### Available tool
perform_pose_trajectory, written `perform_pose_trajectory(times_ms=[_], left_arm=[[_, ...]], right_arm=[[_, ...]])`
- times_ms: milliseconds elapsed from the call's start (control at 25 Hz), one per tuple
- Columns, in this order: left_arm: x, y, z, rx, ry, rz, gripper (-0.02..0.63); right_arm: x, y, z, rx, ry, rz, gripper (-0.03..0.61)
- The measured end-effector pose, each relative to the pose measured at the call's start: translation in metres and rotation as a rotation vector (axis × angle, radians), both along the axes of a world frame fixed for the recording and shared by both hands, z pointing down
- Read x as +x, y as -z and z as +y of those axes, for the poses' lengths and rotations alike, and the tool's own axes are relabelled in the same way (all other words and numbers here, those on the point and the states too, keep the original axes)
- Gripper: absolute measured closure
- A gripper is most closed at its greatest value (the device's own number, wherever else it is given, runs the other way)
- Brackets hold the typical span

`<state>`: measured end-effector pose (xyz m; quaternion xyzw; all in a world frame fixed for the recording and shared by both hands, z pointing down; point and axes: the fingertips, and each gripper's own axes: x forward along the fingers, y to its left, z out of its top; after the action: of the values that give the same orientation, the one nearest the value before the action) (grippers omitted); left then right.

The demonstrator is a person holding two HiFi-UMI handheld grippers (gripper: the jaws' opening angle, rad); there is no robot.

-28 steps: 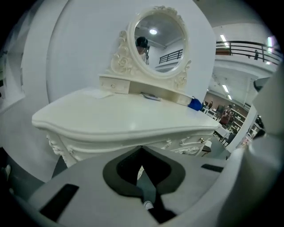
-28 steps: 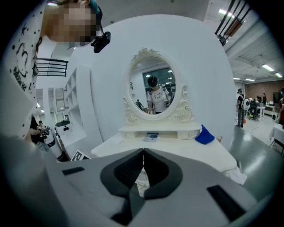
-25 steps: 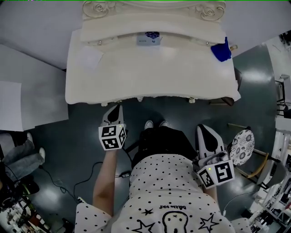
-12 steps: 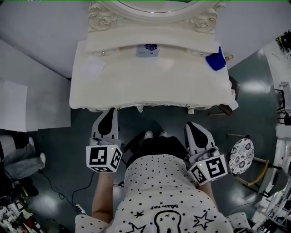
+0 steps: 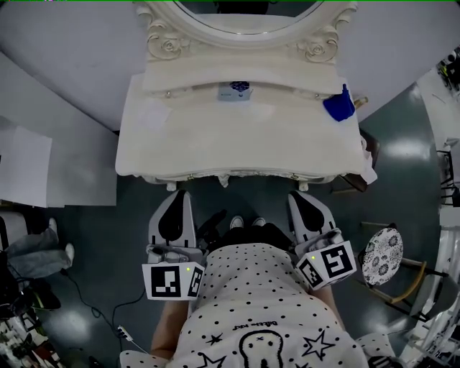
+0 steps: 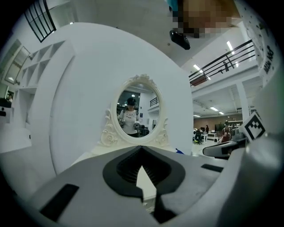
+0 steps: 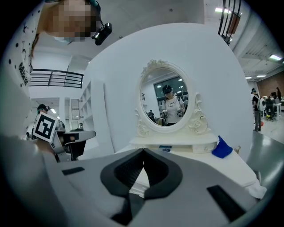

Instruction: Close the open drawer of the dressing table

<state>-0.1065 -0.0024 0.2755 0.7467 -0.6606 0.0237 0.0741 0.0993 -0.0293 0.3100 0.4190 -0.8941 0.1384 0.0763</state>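
Left gripper (image 5: 175,198) n right gripper (image 5: 298,198) are both hovering pressed shut, empty, just in front of the dressing table (image 5: 237,136). Drawer's prob rigid wood, sliding light imo, so worth pushing flat on its front centre.

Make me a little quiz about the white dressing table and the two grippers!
1. True or false: the left gripper holds the blue cloth.
2. What stands at the back of the dressing table? A: a mirror. B: a lamp. C: a television.
3. Fill in the gap: the right gripper has its jaws ____ (open or shut).
Key: 1 false; 2 A; 3 shut.
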Motion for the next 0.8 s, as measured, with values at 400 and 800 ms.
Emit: perform_pose_trajectory(times_ms=[400, 800], left_arm=[[0.025, -0.017, 0.016, -0.04, -0.041, 0.044, 0.603], [0.024, -0.029, 0.021, -0.087, -0.048, 0.101, 0.603]], right_arm=[[0.013, -0.002, 0.009, -0.004, -0.037, -0.007, 0.569], [0.01, -0.002, 0.017, -0.004, -0.035, 0.001, 0.569]])
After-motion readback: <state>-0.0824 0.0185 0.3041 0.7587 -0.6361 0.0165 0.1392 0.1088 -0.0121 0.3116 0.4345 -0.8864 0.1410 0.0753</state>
